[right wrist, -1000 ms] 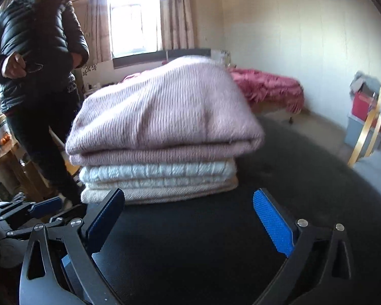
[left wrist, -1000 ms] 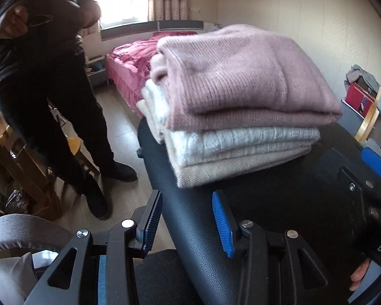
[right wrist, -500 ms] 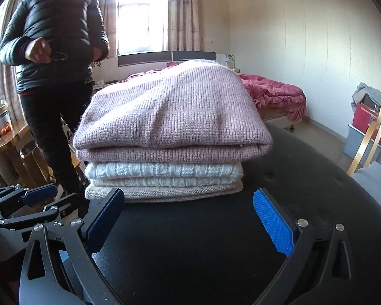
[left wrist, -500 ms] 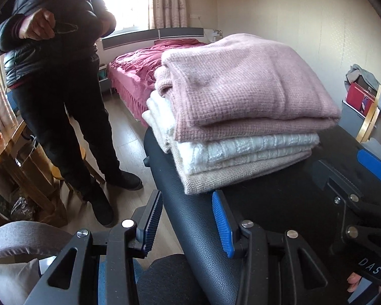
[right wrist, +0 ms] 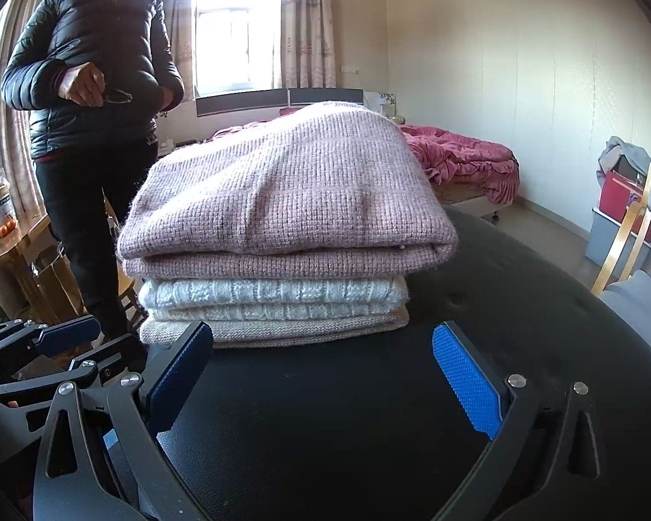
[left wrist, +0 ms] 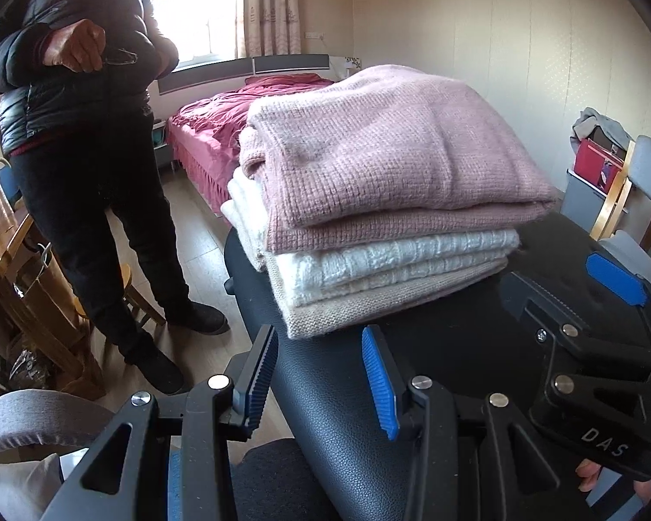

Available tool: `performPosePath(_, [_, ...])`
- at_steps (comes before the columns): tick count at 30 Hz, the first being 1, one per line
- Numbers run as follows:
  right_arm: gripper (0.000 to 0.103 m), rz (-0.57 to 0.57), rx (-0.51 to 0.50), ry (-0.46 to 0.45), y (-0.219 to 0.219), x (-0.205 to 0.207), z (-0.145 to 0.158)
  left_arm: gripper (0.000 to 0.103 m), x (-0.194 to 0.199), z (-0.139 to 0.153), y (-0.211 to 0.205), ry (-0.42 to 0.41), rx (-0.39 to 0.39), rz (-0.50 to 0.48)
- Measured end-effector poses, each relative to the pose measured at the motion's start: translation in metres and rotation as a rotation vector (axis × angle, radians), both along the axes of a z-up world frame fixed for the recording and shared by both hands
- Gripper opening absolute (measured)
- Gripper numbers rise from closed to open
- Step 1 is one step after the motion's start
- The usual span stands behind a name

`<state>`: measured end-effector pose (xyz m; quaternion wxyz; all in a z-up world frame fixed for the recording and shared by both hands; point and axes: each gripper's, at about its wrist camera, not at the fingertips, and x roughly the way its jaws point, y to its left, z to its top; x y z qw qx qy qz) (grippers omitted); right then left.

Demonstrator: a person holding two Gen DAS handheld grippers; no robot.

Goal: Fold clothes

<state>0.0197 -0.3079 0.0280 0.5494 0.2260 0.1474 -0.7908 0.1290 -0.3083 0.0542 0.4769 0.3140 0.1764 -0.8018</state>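
Bedroom behind, black padded bench (right wrist: 521,304) in front: the sweater stack (right wrist: 282,234) sits just ahead of both tongs, long edge across them. Right tongs (right wrist: 321,377) gape wide, empty, squarely facing it; left tongs (left wrist: 321,386) part-open, empty, off its corner.

Three folded sweaters (right wrist: 282,234) lie stacked on a seat (right wrist: 369,412), a person (right wrist: 91,108) standing to their left and a bed (right wrist: 460,160) behind them.
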Motion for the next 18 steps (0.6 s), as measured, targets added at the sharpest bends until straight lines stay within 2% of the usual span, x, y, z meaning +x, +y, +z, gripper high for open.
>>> performPosePath(18, [0.103,-0.012,0.005,0.002,-0.0010,-0.0022,-0.0011,0.041,-0.0029,-0.0024,-0.0014,-0.007,-0.001,-0.019])
